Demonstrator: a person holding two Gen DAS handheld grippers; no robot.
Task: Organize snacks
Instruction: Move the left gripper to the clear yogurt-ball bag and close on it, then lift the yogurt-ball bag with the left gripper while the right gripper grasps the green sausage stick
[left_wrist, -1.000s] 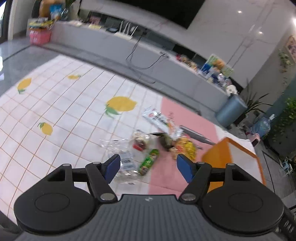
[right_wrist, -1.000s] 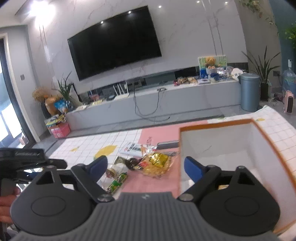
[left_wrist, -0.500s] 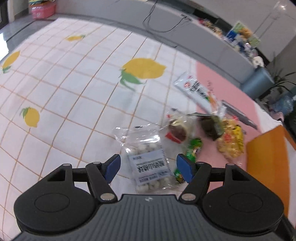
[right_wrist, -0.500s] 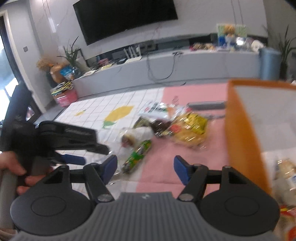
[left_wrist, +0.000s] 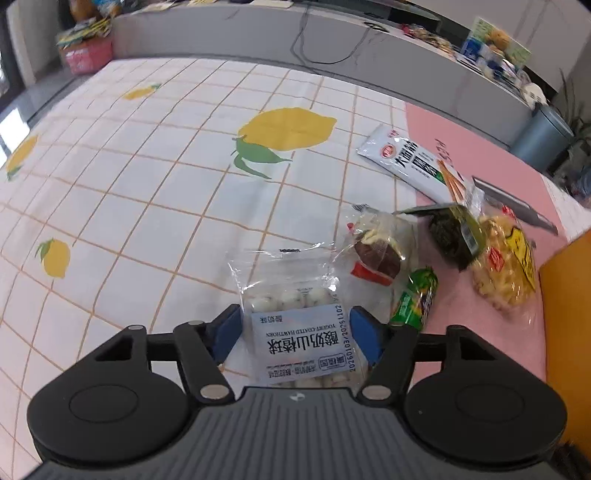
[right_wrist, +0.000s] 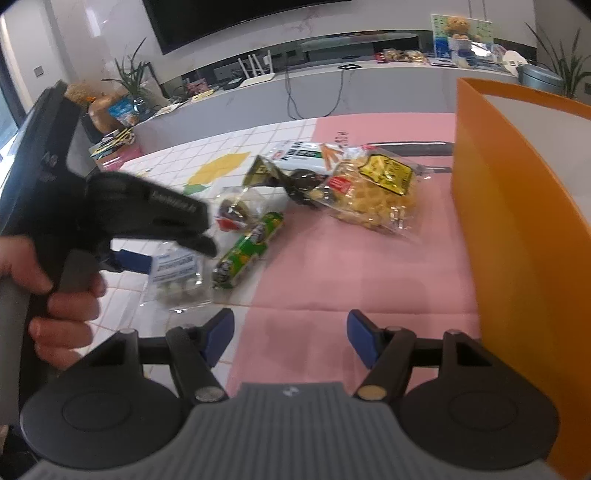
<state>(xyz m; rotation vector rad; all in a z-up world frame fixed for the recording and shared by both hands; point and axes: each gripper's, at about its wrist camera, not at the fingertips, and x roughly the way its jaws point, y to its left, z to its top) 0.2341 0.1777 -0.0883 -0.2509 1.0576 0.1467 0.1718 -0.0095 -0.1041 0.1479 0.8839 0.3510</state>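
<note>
My left gripper (left_wrist: 295, 336) is open with its blue pads on either side of a clear bag of white yogurt-coated hawthorn balls (left_wrist: 295, 325) lying on the tablecloth. The same bag (right_wrist: 177, 273) and the left gripper over it (right_wrist: 147, 221) show in the right wrist view. My right gripper (right_wrist: 291, 339) is open and empty above the pink mat. Close by lie a green candy stick (left_wrist: 415, 299), a brown wrapped snack (left_wrist: 376, 254), a dark seaweed pack (left_wrist: 454, 232), a yellow puffed-snack bag (left_wrist: 506, 262) and a white long packet (left_wrist: 410, 162).
An orange box (right_wrist: 517, 236) stands at the right, its wall close to my right gripper. A grey flat bar (left_wrist: 513, 206) lies behind the snacks. The lemon-print tablecloth (left_wrist: 147, 184) spreads to the left. A long TV bench (right_wrist: 332, 81) runs beyond the table.
My left gripper has come down and forward so the hawthorn-ball bag now sits between its pads. My right gripper has swung left from the orange box towards the snack pile.
</note>
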